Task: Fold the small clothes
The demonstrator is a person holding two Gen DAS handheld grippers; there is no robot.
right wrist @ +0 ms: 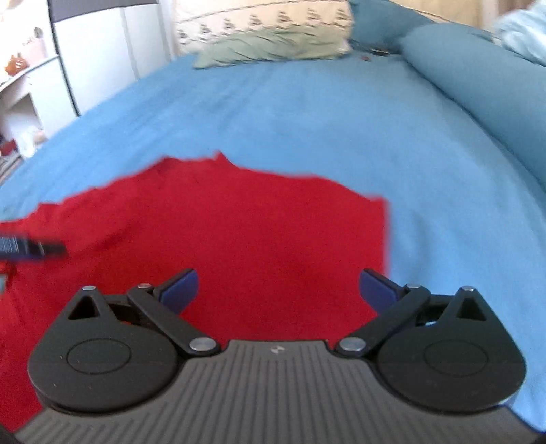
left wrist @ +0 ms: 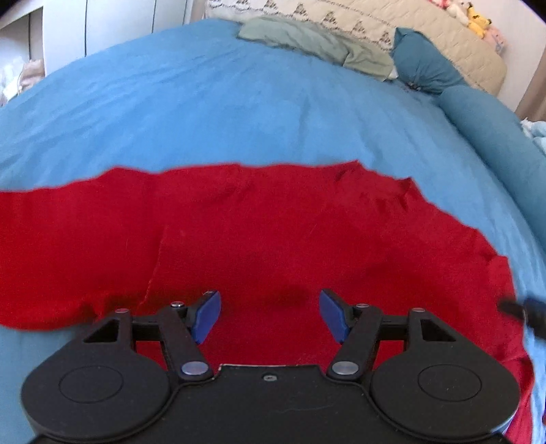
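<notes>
A red garment lies spread flat on the blue bed cover. It also shows in the right wrist view, with its right edge near the right finger. My left gripper is open and empty, hovering over the garment's near part. My right gripper is open wide and empty, over the garment's right portion. The tip of the right gripper shows at the far right of the left wrist view, and the left gripper's tip at the left of the right wrist view.
A grey-green garment lies crumpled at the far end of the bed. A teal bolster and a teal pillow run along the right side. A patterned quilt lies behind. White cupboards stand at the left.
</notes>
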